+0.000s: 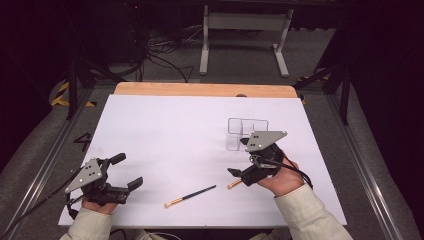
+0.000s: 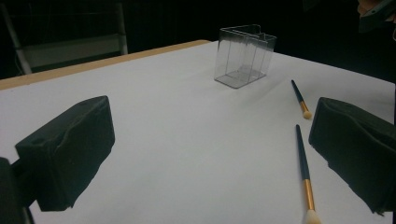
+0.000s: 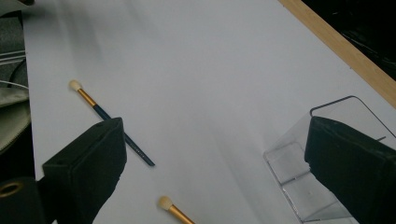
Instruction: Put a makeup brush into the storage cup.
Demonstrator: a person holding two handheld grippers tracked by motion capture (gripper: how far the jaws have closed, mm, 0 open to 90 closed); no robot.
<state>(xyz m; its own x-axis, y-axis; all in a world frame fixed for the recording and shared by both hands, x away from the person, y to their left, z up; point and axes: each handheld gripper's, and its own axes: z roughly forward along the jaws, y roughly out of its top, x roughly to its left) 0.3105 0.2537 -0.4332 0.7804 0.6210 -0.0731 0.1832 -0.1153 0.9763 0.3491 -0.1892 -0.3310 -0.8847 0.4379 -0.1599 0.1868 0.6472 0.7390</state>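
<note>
Two thin make-up brushes with dark handles, gold ferrules and pale tips lie on the white table top (image 1: pixel 165 130). One brush (image 1: pixel 190 196) (image 2: pixel 303 163) (image 3: pixel 107 116) lies near the front middle. The other brush (image 1: pixel 234 184) (image 2: pixel 299 98) (image 3: pixel 170 207) lies just under my right gripper, with its handle hidden there. A clear plastic compartment box (image 1: pixel 245 132) (image 2: pixel 243 56) (image 3: pixel 299 177) stands upright, right of centre. My right gripper (image 1: pixel 241 157) (image 3: pixel 217 154) hovers open between the box and the brushes, holding nothing. My left gripper (image 1: pixel 126 171) (image 2: pixel 212 154) is open at the front left, apart from everything.
A wooden strip (image 1: pixel 205 90) (image 3: pixel 336 44) runs along the table's far edge. Beyond it stand a white metal frame (image 1: pixel 245 22) and cables on the floor. A pale sleeve and cable (image 3: pixel 11 107) sit at the left edge of the right gripper view.
</note>
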